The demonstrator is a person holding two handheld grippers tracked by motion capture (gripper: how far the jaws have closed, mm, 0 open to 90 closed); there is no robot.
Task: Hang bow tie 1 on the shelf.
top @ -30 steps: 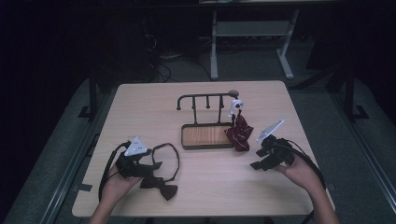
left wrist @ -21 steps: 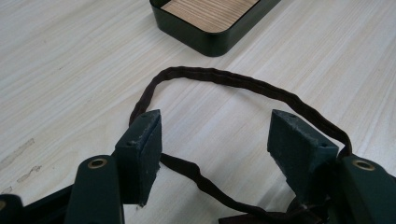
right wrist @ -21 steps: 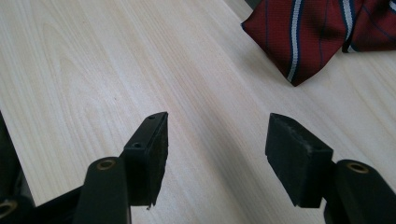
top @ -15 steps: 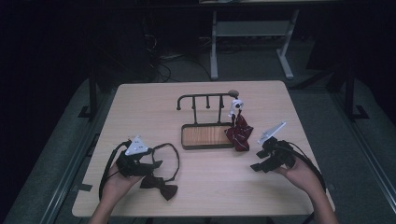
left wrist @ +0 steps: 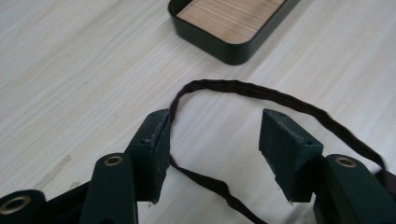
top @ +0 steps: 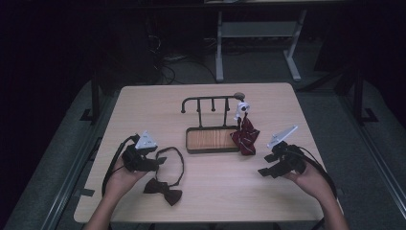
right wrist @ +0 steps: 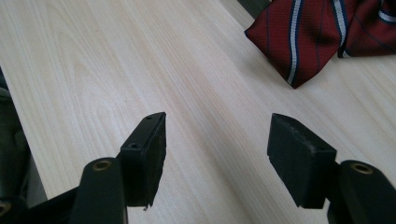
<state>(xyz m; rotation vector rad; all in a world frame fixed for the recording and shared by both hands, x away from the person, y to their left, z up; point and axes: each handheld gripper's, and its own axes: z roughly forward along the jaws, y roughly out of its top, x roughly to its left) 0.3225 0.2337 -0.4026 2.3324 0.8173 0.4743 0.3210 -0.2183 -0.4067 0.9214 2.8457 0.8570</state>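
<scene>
A dark bow tie (top: pixel 163 188) lies on the table near the front left, its thin strap (top: pixel 178 163) looped toward the rack. My left gripper (top: pixel 160 160) sits low over that loop. In the left gripper view the strap (left wrist: pixel 224 86) runs along the inner face of one pad and arcs across the gap of the gripper (left wrist: pixel 215 126). Its jaws have just been closing but stand apart, not pinching the strap. My right gripper (top: pixel 265 165) hovers open over bare wood (right wrist: pixel 217 126), with a red striped tie (right wrist: pixel 308 37) ahead of it.
A black rack (top: pixel 210 103) with hooks rises from a wood-lined tray (top: pixel 187 143) at the table's middle. The red striped tie (top: pixel 245 136) hangs from its right end under a white clip (top: pixel 242 109). The tray's corner (left wrist: pixel 219 46) lies just beyond the strap loop.
My left gripper has shifted a little toward the rack over the strap loop, and its jaws look narrower. The right gripper has kept still.
</scene>
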